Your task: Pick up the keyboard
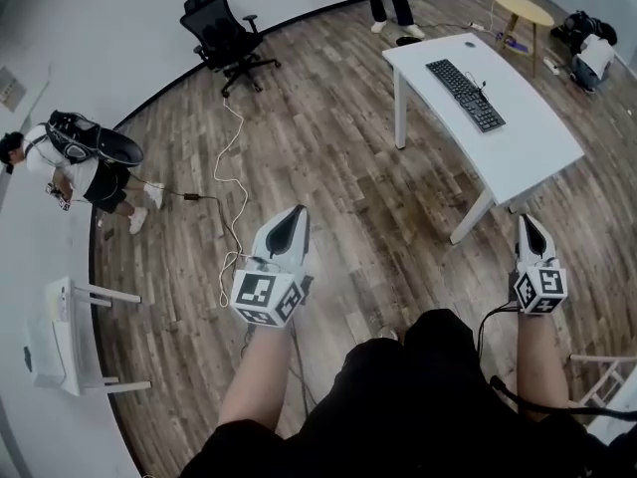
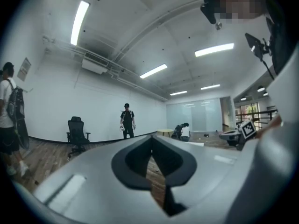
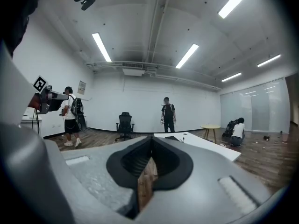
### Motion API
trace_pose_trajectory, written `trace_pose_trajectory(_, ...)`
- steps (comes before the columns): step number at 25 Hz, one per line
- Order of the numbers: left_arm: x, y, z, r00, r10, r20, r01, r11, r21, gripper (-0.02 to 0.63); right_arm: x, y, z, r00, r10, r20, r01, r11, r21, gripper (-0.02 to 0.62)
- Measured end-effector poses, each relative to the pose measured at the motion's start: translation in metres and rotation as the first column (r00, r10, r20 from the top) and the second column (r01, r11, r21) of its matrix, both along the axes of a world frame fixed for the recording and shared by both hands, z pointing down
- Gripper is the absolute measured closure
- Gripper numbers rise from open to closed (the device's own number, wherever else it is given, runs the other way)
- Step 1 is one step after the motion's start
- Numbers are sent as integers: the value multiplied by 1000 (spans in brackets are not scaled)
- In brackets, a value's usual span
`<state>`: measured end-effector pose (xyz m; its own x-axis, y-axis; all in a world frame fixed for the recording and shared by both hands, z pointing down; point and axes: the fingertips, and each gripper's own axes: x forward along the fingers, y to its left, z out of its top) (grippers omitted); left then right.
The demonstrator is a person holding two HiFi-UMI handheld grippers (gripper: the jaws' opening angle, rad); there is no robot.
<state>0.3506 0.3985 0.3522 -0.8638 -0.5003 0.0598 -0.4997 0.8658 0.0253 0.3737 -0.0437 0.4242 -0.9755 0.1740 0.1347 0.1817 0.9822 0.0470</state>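
- Black and slim, the keyboard point(image 1: 465, 94) is lying slantwise on the white desk point(image 1: 542, 152) at the far right of the room. It is well apart from both grippers, and nothing is touching it.
- The left gripper point(image 1: 295, 215) is hanging over the wooden floor point(image 1: 338, 157) in the near middle. Its fingers point(image 2: 107, 190) are clenched together on nothing, with only floor showing through the slit between them.
- The right gripper point(image 1: 527, 223) is hanging at the near right, close to the desk's near end. Its fingers are likewise pressed together and empty.
- Judging by this, the step in hand is the approach: the person is needing to close the gap to the desk before any grasp is possible.
- To do it well, the fingers are going to need spreading before they reach the keyboard. Clenched tips would only be nudging it across the smooth top.
- The board being long and thin, taking it at its two short ends, one gripper to each, seems the steadier way. A single pinch at one end would likely be leaving the other end drooping.
- A white cable point(image 1: 235, 157) is trailing over the floor at the left, so it is worth minding underfoot.
- Whether the keyboard is wired to anything is too small to tell, so lifting slowly at first is looking wise.
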Motion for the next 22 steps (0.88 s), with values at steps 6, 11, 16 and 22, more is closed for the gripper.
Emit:
trace_pose_trajectory(6, -30, 6, 30, 999, -4, -52, 4, 1000, 10, 604, -19, -14, 26, 998, 46, -54, -46, 999, -9, 594)
trace_pose_trajectory(11, -68, 16, 31, 999, -18, -50, 18, 1000, -2, 604, -64, -5, 33, 998, 33, -50, -34, 999, -18, 594)
trace_pose_trajectory(16, -113, 23, 29, 998, -37, -49, 36, 999, -25, 604, -121, 6, 36, 999, 12, -43, -14, 999, -34, 594)
trace_pose_trajectory(22, -177, 31, 28, 995, -77, -67, 76, 997, -15, 604, -190, 5, 29, 999, 2, -44, -4, 999, -35, 594)
